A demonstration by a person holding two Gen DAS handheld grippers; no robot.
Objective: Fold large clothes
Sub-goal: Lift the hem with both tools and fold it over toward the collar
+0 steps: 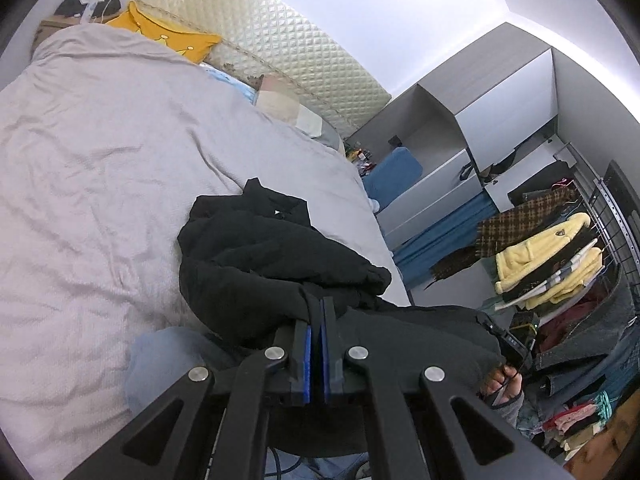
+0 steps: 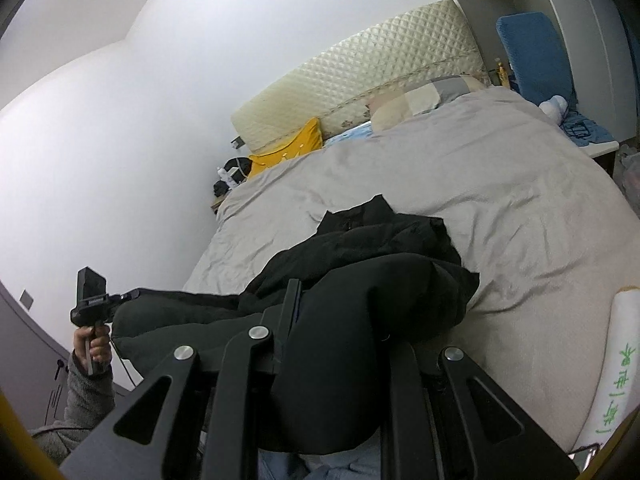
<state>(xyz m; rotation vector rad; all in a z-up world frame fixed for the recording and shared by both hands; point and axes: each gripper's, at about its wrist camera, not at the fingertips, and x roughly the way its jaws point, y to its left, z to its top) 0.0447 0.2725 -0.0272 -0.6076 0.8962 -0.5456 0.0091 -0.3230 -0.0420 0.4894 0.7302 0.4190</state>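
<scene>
A black padded jacket lies bunched in a heap at the near edge of the bed, on its grey cover, with part of it pulled off the mattress toward both cameras. The left gripper is clenched on a fold of the jacket, its blue-padded fingers nearly together with dark cloth pinched between them at the tips. In the right wrist view the same jacket drapes thickly over the right gripper; one black finger shows, the other is buried under the cloth, so whether this gripper is clamped or slack cannot be told. To that view's left, the person's left hand holds the other tool's handle upright, fist wrapped round it, grey sleeve at the wrist, a jacket sleeve stretched across to it. Beyond the jacket, a yellow pillow leans against the quilted cream headboard; a rack of hanging clothes stands off the bed's side
</scene>
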